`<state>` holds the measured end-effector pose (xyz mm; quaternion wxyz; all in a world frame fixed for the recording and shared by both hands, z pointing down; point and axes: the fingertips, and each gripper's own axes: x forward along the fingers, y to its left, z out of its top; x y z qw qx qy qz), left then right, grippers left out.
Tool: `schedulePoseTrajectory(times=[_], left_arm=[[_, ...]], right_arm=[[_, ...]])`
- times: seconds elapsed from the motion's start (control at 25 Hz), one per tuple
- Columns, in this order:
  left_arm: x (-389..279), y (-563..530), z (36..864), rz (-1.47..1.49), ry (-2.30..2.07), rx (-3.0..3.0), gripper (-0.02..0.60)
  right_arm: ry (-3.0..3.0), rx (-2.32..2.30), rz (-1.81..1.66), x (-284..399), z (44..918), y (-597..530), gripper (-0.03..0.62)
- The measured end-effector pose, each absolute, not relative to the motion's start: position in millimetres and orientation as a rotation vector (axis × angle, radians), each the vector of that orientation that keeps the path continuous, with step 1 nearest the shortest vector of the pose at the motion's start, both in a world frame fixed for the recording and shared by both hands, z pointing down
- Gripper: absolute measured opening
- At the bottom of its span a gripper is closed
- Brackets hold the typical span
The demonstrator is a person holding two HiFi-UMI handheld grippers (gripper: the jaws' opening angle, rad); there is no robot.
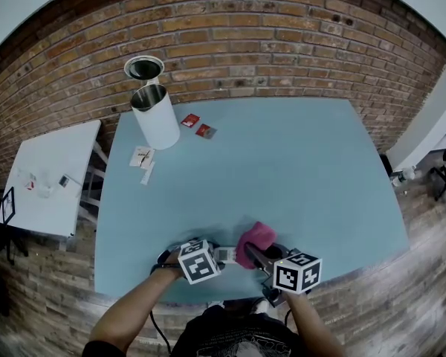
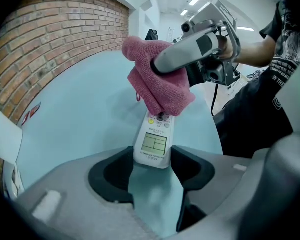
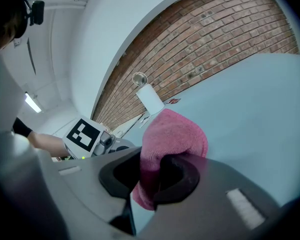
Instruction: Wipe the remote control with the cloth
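A white remote control (image 2: pixel 152 144) with a small screen lies on the blue table (image 1: pixel 282 169) near its front edge. My left gripper (image 2: pixel 151 166) is shut on its near end, with both jaws against its sides. A pink cloth (image 2: pixel 157 86) rests bunched on the remote's far, button end. My right gripper (image 3: pixel 152 176) is shut on the cloth (image 3: pixel 172 139). In the head view the cloth (image 1: pixel 254 244) sits between the two marker cubes, with the left gripper (image 1: pixel 208 259) beside the remote (image 1: pixel 224 255) and the right gripper (image 1: pixel 264 262) coming in from the right.
A white cylindrical container (image 1: pixel 156 114) stands at the table's back left, with a round tin (image 1: pixel 143 68) behind it. Red packets (image 1: pixel 190 120) and white paper slips (image 1: pixel 142 157) lie nearby. A white side table (image 1: pixel 48 177) stands left. A brick wall (image 1: pixel 282 36) runs behind.
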<state>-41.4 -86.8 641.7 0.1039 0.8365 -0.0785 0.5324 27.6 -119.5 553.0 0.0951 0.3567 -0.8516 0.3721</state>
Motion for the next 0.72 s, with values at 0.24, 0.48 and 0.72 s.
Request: schedulePoseTrajectory(times=[0.24, 0.48, 0.72], left_arm=[[-42, -87, 643, 1.582, -0.236, 2.454, 0.238], [-42, -88, 644, 1.582, -0.253, 2.449, 0.238], [-44, -88, 644, 1.608, -0.267, 2.422, 0.239]], right_arm=[[-2.525, 1.059, 1.097, 40, 554, -118, 0.063], [-2.518, 1.075, 1.094, 57, 557, -117, 0.063], [-2.508, 1.083, 1.083, 71, 558, -116, 0.063]])
